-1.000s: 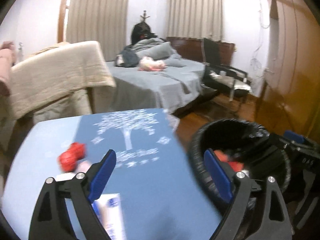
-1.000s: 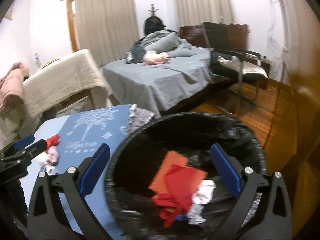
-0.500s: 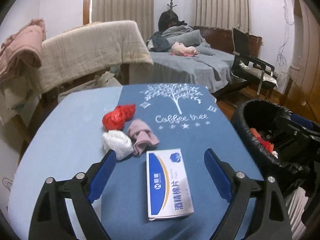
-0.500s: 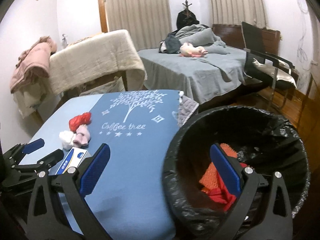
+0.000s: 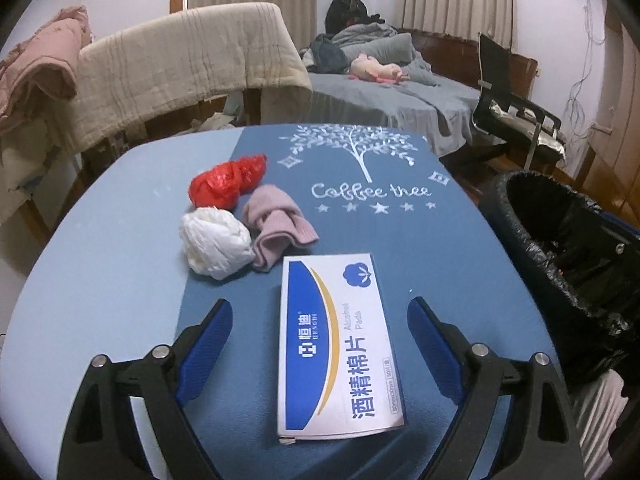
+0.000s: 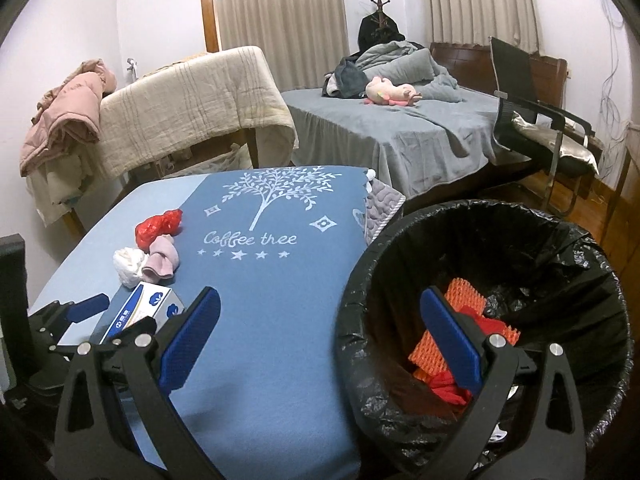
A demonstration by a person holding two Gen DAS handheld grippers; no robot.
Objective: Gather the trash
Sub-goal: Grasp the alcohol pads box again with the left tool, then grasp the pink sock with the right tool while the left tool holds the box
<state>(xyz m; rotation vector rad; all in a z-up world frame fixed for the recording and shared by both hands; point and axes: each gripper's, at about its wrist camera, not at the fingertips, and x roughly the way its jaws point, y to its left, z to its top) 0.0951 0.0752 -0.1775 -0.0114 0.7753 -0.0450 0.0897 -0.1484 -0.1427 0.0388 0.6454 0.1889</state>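
A white and blue alcohol-pad box (image 5: pixel 334 340) lies on the blue table (image 5: pixel 120 240), framed by the fingers of my open left gripper (image 5: pixel 320 348). Beyond it sit a white crumpled wad (image 5: pixel 214 242), a pink sock (image 5: pixel 276 226) and a red crumpled bag (image 5: pixel 226 180). The black-lined trash bin (image 6: pixel 500 320) stands at the table's right edge with orange and red scraps (image 6: pixel 460 344) inside. My right gripper (image 6: pixel 320 340) is open and empty, straddling the bin's near-left rim. The right wrist view also shows the box (image 6: pixel 144 310), the wad (image 6: pixel 128 266), the sock (image 6: pixel 162 260), the red bag (image 6: pixel 158 226) and the left gripper (image 6: pixel 100 318).
A bed (image 6: pixel 400 136) with a pink toy lies behind the table. A beige blanket over a rack (image 5: pixel 180 68) stands at the back left. A black chair (image 6: pixel 536 128) is at the right on the wooden floor. A dark object (image 6: pixel 12 300) rises at the table's left edge.
My left gripper swung left from the bin to the table and now frames the box. My right gripper drew back from over the bin's middle toward its left rim.
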